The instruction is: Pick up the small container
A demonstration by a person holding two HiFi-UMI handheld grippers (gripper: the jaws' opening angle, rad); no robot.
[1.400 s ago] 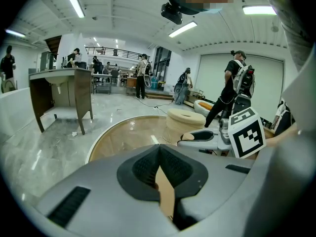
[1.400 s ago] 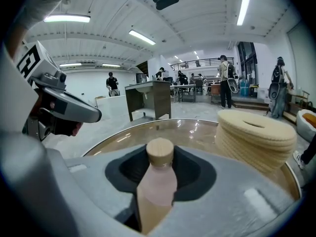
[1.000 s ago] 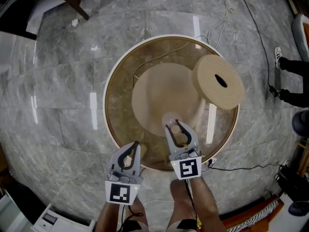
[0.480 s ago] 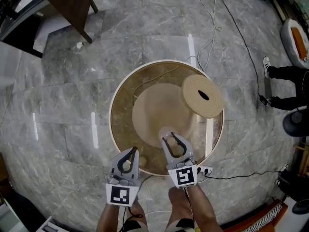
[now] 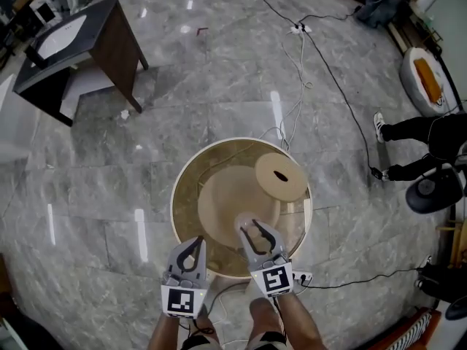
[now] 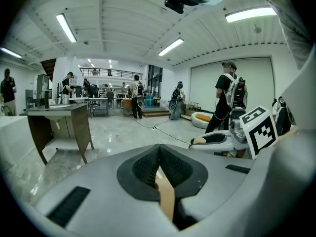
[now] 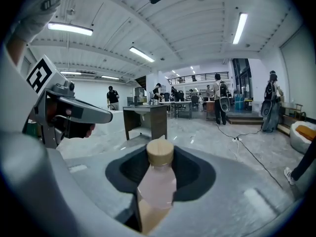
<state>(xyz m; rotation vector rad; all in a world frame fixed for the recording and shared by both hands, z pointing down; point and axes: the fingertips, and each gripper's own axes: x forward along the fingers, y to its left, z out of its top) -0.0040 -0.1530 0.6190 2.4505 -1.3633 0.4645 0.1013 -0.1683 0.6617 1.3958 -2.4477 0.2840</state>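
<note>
Over round table (image 5: 174, 208), right hand-held gripper (image 5: 254, 230) pinches small container (image 7: 159, 184) btwn jaws, cap fwd.

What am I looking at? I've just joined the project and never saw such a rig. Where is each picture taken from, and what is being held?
There is no robot here: a person holds a pair of tongs in each hand. One picture comes from a camera on the person's head, looking steeply down. The other two come from cameras riding on each pair of tongs, looking along the jaws. Below stands a round table with a tan disc, which has a hole in it, lying on top. The right tongs are closed on a small bottle, pale pink with a wooden-looking cap. The left tongs are closed, tips together, with nothing clearly gripped.
</note>
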